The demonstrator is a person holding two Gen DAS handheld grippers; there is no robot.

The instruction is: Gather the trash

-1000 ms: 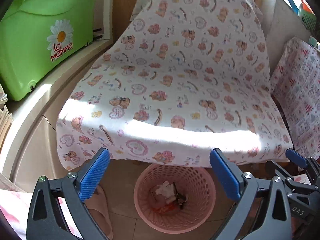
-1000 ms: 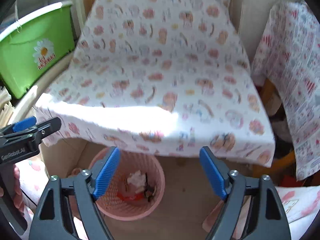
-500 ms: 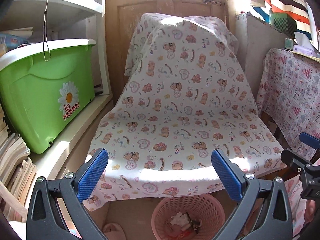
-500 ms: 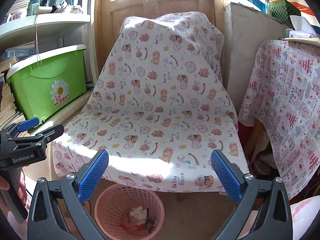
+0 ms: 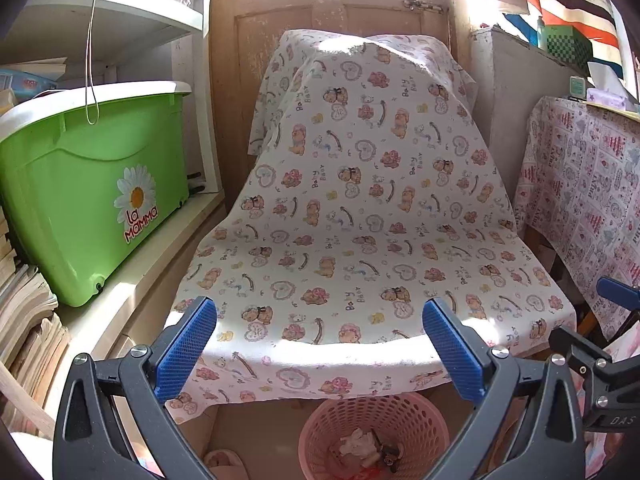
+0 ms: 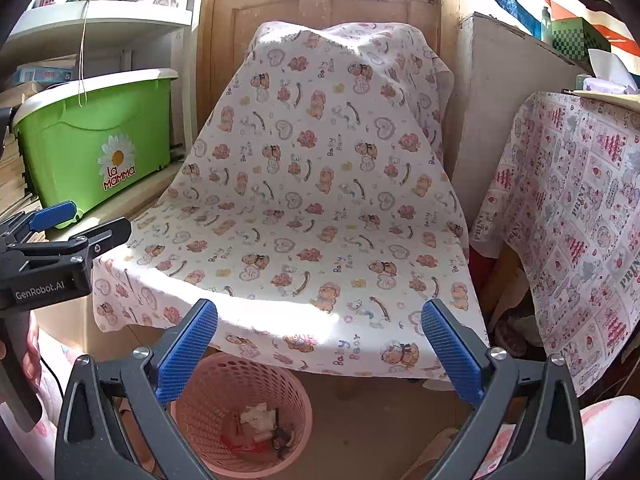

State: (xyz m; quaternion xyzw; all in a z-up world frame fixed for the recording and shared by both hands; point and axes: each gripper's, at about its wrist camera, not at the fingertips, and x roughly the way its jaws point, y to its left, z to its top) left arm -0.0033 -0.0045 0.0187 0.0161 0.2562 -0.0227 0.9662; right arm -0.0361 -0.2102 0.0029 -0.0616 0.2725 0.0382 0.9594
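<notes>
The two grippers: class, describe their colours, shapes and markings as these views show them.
The left gripper and right gripper each have two dark grey plastic arms with triangular cut-outs and silver rivets, tipped with ribbed blue pads. In the right view, the left one's side reads "GenRobot.AI" in white.

Chair (image 5: 360,208) hidden under sheet (image 6: 304,200)

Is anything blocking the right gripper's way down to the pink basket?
Partly. The chair cloth's front edge hangs over the basket's far rim. The near side of the mouth is clear below the open right gripper.
</notes>
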